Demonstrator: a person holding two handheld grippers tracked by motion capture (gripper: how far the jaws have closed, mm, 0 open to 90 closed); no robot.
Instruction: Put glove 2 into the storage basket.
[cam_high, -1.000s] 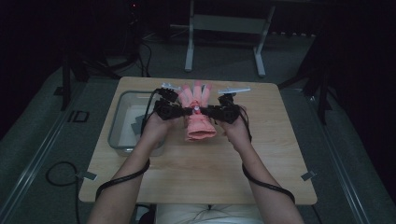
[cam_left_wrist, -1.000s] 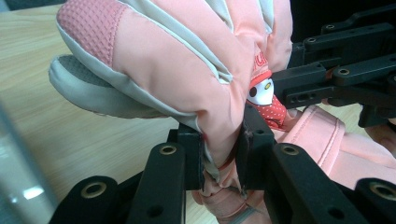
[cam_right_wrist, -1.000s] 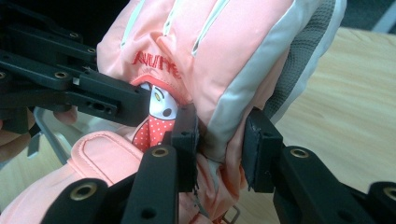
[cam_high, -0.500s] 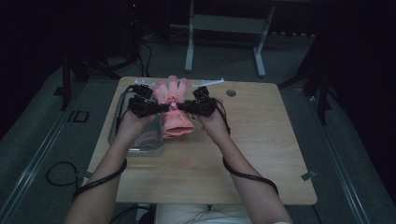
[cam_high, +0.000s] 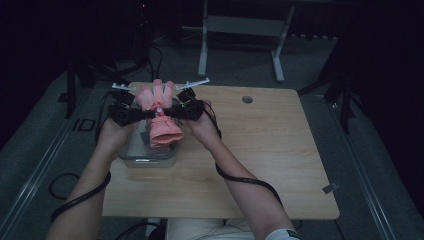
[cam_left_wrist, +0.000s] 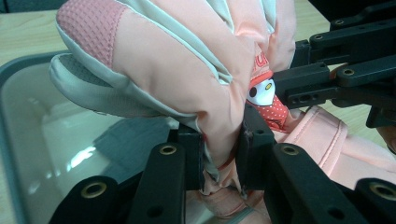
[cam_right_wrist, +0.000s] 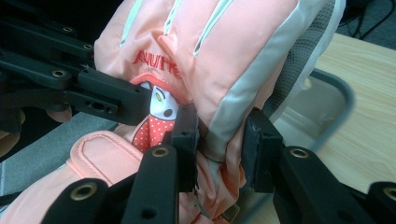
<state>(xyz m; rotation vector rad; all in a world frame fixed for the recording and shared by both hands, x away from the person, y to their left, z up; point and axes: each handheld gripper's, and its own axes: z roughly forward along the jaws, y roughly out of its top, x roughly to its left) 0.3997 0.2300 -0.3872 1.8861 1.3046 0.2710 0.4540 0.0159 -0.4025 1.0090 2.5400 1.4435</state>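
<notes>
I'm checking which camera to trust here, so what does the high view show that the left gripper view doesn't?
High view alone: the whole table, the person's forearms, the floor, and the glove's fingers pointing away from the person above the clear bin.

Left gripper view alone: the left claw pinching the glove's edge, a small cartoon patch on the glove, and the bin's glossy inside.

Both: the pink glove held between the left claw and right claw over the bin.

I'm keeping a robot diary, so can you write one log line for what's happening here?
left gripper: shut on pink glove | right gripper: shut on pink glove | glove: held above clear bin | bin: on table
</notes>
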